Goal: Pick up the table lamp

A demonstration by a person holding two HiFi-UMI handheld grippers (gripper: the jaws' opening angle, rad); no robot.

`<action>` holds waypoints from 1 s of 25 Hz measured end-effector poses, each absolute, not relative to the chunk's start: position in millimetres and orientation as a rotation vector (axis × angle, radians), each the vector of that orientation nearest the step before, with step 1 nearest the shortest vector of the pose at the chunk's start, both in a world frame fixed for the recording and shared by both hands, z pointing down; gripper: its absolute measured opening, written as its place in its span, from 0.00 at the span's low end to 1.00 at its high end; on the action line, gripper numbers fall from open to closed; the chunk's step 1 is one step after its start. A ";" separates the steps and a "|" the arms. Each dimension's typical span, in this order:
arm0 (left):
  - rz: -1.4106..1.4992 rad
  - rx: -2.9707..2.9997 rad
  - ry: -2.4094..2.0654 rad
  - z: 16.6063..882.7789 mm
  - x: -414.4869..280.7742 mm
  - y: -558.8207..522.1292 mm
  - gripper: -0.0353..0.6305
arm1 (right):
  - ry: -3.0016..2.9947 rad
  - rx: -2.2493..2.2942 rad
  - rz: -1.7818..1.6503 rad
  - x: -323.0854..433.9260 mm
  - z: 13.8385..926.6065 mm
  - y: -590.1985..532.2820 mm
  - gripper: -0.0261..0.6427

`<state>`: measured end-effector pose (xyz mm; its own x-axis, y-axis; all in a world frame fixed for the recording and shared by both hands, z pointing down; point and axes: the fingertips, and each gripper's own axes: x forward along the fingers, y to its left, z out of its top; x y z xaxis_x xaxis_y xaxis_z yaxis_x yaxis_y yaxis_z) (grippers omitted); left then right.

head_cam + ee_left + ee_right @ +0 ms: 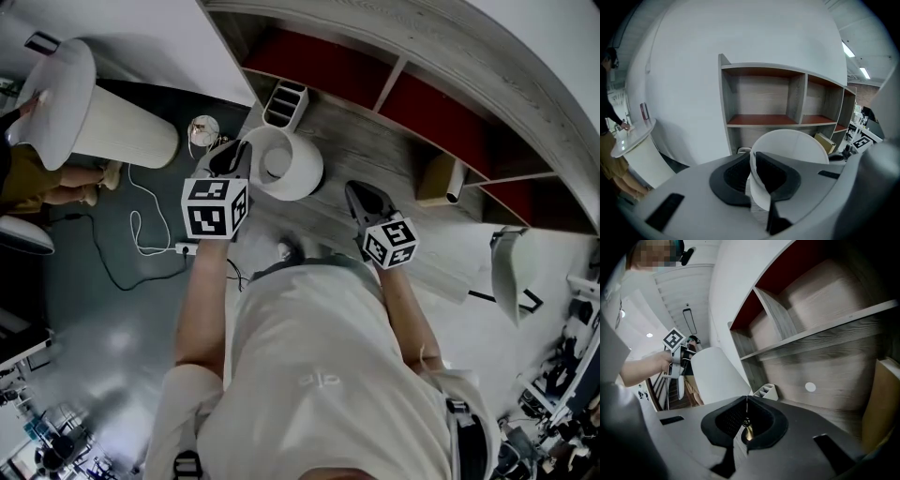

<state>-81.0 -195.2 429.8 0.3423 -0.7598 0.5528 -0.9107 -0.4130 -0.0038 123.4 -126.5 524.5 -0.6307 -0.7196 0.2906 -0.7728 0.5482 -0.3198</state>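
The table lamp's white shade [292, 167] stands on the grey wooden shelf top [375, 159], open end up. My left gripper [238, 156] is at the shade's left rim. In the left gripper view the thin shade wall [797, 145] runs between the two dark pads of that gripper [752, 158], which are shut on it. My right gripper [360, 193] hovers to the right of the shade, apart from it, and is shut [746, 400]. A small brass-coloured bit shows just under its jaws; I cannot tell what it is. The right gripper view shows the shade [717, 373] to the left.
A shelf unit with red-backed compartments [427, 108] runs behind the lamp. A small divided organiser [284, 101] stands behind the shade, and a tan box [437, 178] lies in a compartment. A white round table [66, 98] and a white cable [141, 225] are at the left.
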 end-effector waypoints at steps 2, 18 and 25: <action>0.690 2.298 -1.502 430.5 -92.2 -190.8 0.13 | -2.659 1.264 0.644 116.5 526.3 -125.5 0.08; 0.534 2.185 -1.546 450.2 -181.5 -168.0 0.12 | -2.652 1.046 0.558 58.0 568.1 -131.9 0.23; 0.454 2.185 -1.545 458.2 -208.0 -163.5 0.12 | -2.608 0.951 0.420 21.7 596.3 -145.2 0.32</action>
